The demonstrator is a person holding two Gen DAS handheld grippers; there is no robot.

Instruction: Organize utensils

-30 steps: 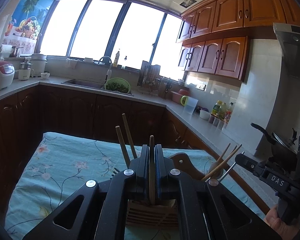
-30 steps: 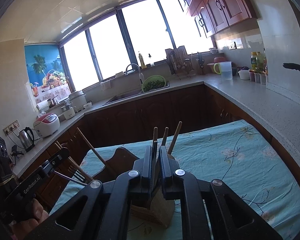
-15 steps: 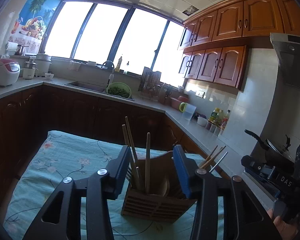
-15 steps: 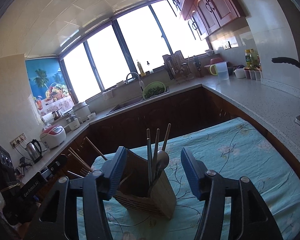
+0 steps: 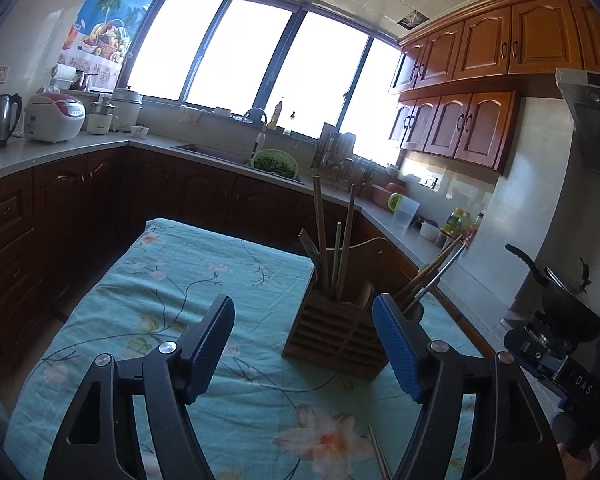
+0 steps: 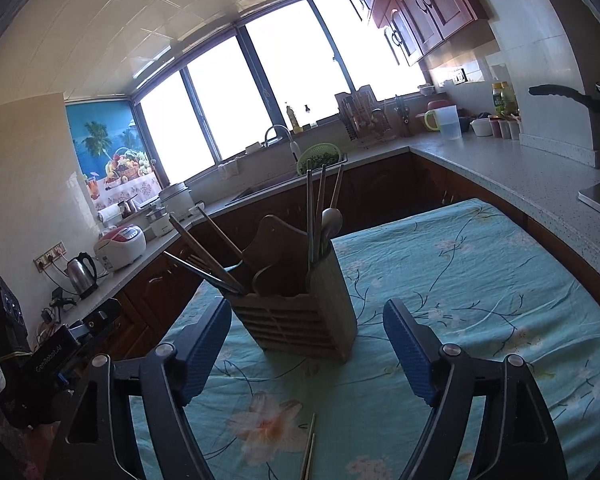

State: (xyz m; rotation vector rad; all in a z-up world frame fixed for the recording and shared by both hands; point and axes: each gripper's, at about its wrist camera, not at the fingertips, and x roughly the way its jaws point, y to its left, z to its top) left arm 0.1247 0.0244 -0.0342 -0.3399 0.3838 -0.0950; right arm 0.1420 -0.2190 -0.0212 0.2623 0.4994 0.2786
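In the left wrist view, our left tool (image 5: 303,344) has let go of its chopstick and backed off; its jaws are opening, nothing between them. The wooden holder (image 5: 336,332) stands on the tabletop (image 5: 180,292).

In the right wrist view, our right tool (image 6: 307,350) likewise spreads empty. Loose chopsticks (image 6: 309,454) remain on the cloth, likely next.

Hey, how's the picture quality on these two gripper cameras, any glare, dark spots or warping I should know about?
Left wrist view: the windows are blown out to pure white, the lower cabinets sit in deep shadow, and fisheye bends the counter edge. Right wrist view: same white glare at the windows, the utensil holder is backlit and dim, corners are vignetted black. Both are sharp, without noticeable motion blur.
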